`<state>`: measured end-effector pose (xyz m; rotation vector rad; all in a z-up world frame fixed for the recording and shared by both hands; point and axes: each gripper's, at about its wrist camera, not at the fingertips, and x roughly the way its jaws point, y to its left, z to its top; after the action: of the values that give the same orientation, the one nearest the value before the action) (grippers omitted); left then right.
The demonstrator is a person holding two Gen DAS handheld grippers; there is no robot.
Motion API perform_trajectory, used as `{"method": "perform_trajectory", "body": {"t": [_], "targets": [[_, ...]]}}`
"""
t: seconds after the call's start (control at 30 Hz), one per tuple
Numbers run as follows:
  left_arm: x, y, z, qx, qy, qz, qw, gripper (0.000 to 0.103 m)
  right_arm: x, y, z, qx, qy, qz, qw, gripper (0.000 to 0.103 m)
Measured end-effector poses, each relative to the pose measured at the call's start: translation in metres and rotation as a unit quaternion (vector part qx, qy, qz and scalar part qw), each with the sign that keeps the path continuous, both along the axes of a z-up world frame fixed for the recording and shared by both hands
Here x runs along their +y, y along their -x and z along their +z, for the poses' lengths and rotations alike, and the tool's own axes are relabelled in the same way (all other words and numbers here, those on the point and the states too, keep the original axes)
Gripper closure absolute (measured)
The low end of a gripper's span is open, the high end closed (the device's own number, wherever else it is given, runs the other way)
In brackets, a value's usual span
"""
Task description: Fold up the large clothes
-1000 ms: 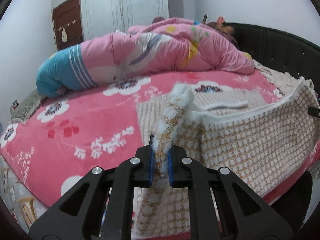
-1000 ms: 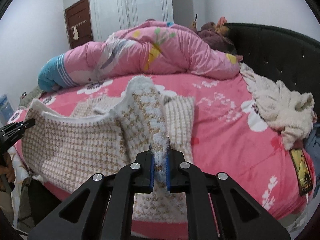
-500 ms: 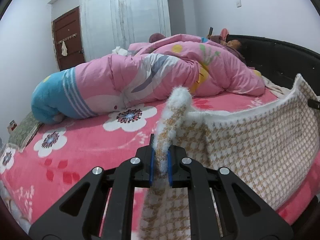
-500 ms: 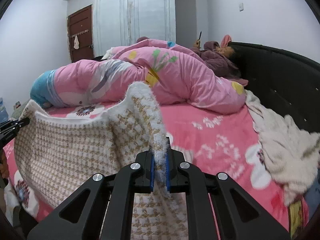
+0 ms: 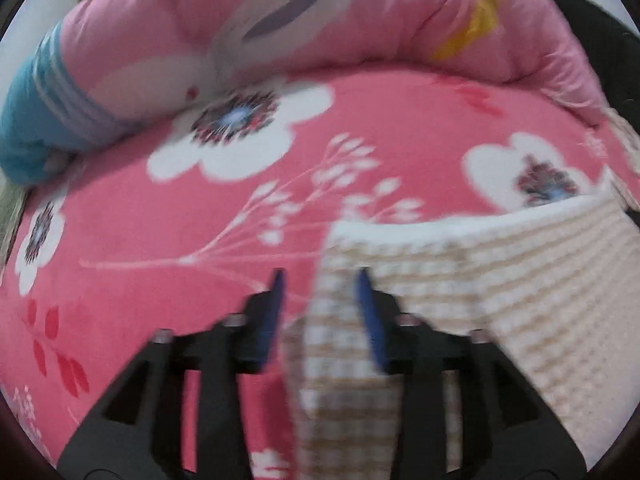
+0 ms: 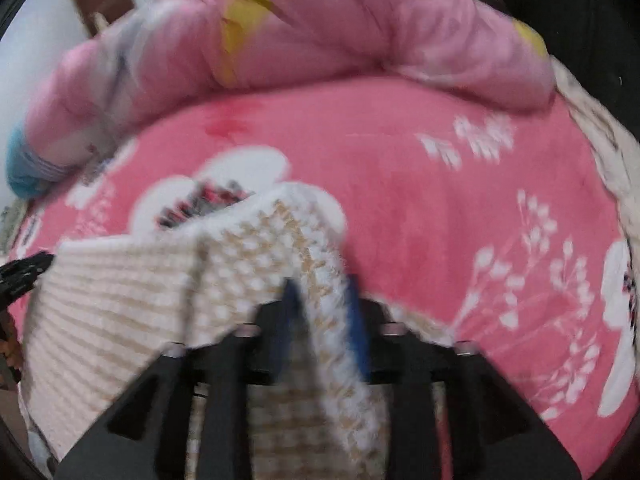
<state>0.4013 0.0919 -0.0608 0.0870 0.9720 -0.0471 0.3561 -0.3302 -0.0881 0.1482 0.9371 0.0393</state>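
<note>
Cream-and-tan houndstooth fabric, one large garment [image 5: 460, 292], stretches between my two grippers above a bed covered by one pink floral blanket [image 5: 360, 120]. My left gripper [image 5: 320, 304] has just been opening: its two blue pads [image 5: 370, 320] stand apart with a fold of the garment loose between them, gap showing on the left side. My right gripper [image 6: 320, 308] has likewise just been opening, the fuzzy white edge of the garment [image 6: 280, 240] hanging between its parted pads; blur hides whether the cloth brushes either one. One rolled pink quilt [image 5: 280, 28] with a blue striped end lies along the far side of the blanket. One pale fleecy cloth [image 6: 600, 140] lies at the bed's right edge.
</note>
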Motion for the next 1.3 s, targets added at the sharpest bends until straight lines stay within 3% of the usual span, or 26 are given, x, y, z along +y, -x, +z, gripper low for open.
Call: {"method": "perform_trajectory", "body": {"t": [0.1, 0.2, 0.3, 0.37, 0.43, 0.53, 0.6, 0.7, 0.77, 0.9, 0.93, 1.0, 1.07, 1.17, 1.3], "targets": [[0.019, 0.013, 0.023, -0.054, 0.021, 0.021, 0.9981, 0.050, -0.014, 0.021, 0.023, -0.047, -0.015, -0.016, 0.999, 0.054], [0.020, 0.016, 0.047, -0.086, 0.060, 0.003, 0.9945, 0.050, -0.011, 0.025, 0.045, -0.079, -0.045, 0.001, 0.996, 0.054], [-0.007, -0.006, 0.042, -0.040, 0.098, -0.038, 0.9936, 0.049, 0.016, 0.001, 0.039, -0.053, -0.081, 0.044, 0.994, 0.054], [-0.029, -0.026, 0.017, 0.014, 0.104, -0.048, 0.9933, 0.049, 0.032, -0.022, 0.022, -0.019, -0.092, 0.060, 0.994, 0.054], [-0.029, -0.037, -0.003, 0.041, 0.107, -0.026, 0.9931, 0.047, 0.031, -0.041, -0.002, 0.022, -0.078, 0.032, 0.996, 0.054], [0.005, -0.040, -0.011, 0.048, 0.152, 0.045, 0.9862, 0.048, -0.004, -0.039, -0.011, 0.027, -0.078, -0.031, 0.996, 0.073], [0.025, -0.031, -0.003, 0.036, 0.158, 0.067, 0.9844, 0.048, -0.024, -0.020, 0.001, 0.015, -0.065, -0.076, 0.995, 0.070], [0.025, -0.008, 0.025, -0.006, 0.128, 0.062, 0.9898, 0.049, -0.020, 0.008, 0.026, -0.018, -0.044, -0.073, 0.996, 0.068], [0.010, 0.003, 0.040, -0.029, 0.135, 0.021, 0.9902, 0.048, 0.009, 0.029, 0.043, -0.043, -0.037, -0.025, 0.998, 0.057], [-0.061, 0.038, 0.052, -0.043, 0.126, -0.096, 0.9864, 0.047, 0.080, 0.054, 0.045, -0.052, 0.003, 0.063, 0.997, 0.054], [-0.079, 0.040, 0.043, -0.035, 0.105, -0.110, 0.9878, 0.047, 0.091, 0.053, 0.034, -0.039, 0.011, 0.069, 0.997, 0.054], [-0.116, 0.044, 0.010, -0.006, 0.012, -0.120, 0.9926, 0.045, 0.101, 0.041, 0.005, 0.001, 0.031, 0.065, 0.997, 0.054], [-0.125, 0.051, -0.005, -0.027, -0.025, -0.123, 0.9918, 0.045, 0.102, 0.036, -0.016, 0.011, 0.042, 0.064, 0.997, 0.053], [-0.110, 0.067, 0.017, -0.037, 0.009, -0.103, 0.9939, 0.047, 0.105, 0.061, 0.012, 0.001, 0.049, 0.048, 0.998, 0.053], [-0.099, 0.116, 0.046, -0.077, 0.036, -0.144, 0.9859, 0.044, 0.117, 0.118, 0.035, -0.050, 0.051, 0.085, 0.994, 0.048]]}}
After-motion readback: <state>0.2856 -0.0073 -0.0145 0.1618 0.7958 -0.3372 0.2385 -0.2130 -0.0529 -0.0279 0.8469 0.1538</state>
